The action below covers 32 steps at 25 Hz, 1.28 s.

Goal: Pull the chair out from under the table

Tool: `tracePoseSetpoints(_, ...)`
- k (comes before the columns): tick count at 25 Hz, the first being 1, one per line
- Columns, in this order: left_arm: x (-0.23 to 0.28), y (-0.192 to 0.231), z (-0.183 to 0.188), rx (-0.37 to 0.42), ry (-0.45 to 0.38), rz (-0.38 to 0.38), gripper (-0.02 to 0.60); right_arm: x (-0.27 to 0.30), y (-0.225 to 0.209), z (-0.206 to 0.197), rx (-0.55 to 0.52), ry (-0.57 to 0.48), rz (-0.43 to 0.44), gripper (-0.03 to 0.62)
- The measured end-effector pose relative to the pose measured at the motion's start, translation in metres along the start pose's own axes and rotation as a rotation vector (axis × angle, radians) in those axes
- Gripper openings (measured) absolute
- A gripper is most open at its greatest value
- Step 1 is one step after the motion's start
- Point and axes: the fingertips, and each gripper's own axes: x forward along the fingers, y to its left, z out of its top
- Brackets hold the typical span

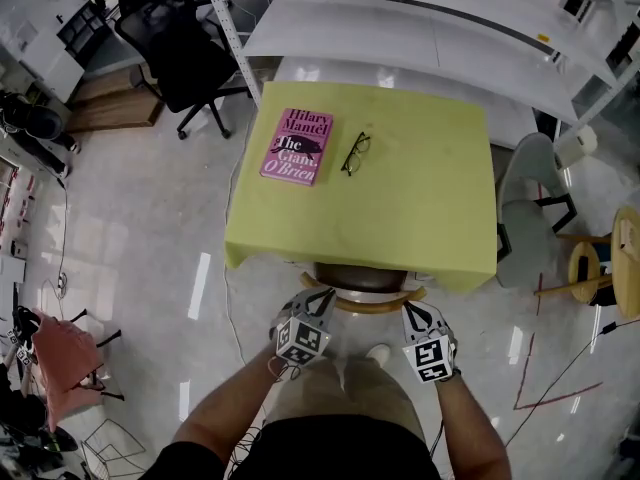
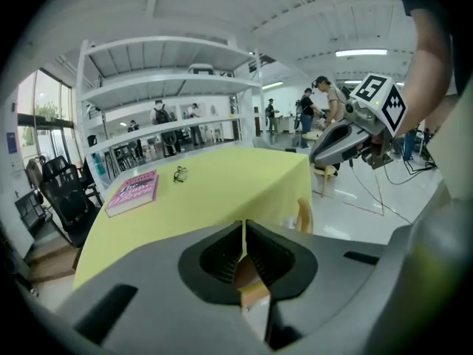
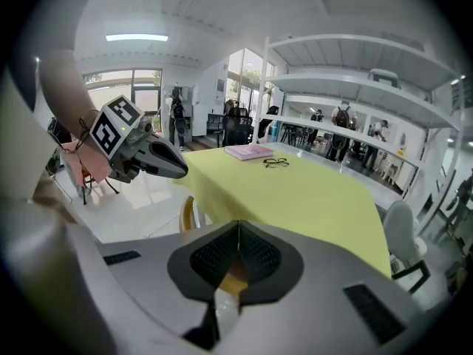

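Note:
The chair (image 1: 365, 286), with a brown seat and a curved wooden backrest, is tucked under the near edge of the table (image 1: 400, 218), which has a yellow cloth. My left gripper (image 1: 318, 298) hovers at the backrest's left end and my right gripper (image 1: 412, 312) at its right end. I cannot tell whether either one touches the wood. In the left gripper view the jaws (image 2: 244, 229) are shut with nothing between them, and the backrest tip (image 2: 304, 214) shows beyond. The right gripper (image 3: 238, 231) is shut and empty too, near the backrest's other tip (image 3: 188, 213).
A pink book (image 1: 298, 145) and black glasses (image 1: 356, 153) lie on the table. A grey chair (image 1: 532, 203) and a wooden stool (image 1: 590, 268) stand to the right. A black office chair (image 1: 180, 53) is at the back left, with white shelving (image 1: 420, 18) behind. Cables cross the floor (image 1: 550, 388).

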Motion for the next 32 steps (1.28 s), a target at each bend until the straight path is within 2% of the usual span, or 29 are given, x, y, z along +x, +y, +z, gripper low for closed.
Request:
tracePoseSetpoints(6, 0.015, -0.014, -0.018, 0.065, 0.033, -0.087, 0.013, 0.009, -0.003, -0.02, 0.013, 0.05, 0.006, 0.006)
tracePoseSetpoints(10, 0.023, -0.022, -0.034, 0.11, 0.078, -0.144, 0.084, 0.017, 0.004, -0.036, 0.0, 0.105, 0.035, 0.006)
tracePoseSetpoints(17, 0.035, -0.04, -0.06, 0.236, 0.183, -0.249, 0.147, 0.031, 0.016, -0.068, -0.06, 0.21, 0.107, 0.013)
tracePoseSetpoints(21, 0.043, -0.045, -0.068, 0.306, 0.198, -0.272, 0.161, 0.041, 0.024, -0.083, -0.077, 0.266, 0.162, 0.116)
tracePoseSetpoints(29, 0.054, -0.044, -0.08, 0.318, 0.243, -0.298, 0.177, 0.06, 0.044, -0.098, -0.196, 0.343, 0.25, 0.16)
tracePoseSetpoints(32, 0.06, -0.043, -0.084, 0.343, 0.255, -0.311, 0.181, 0.069, 0.05, -0.108, -0.295, 0.389, 0.291, 0.163)
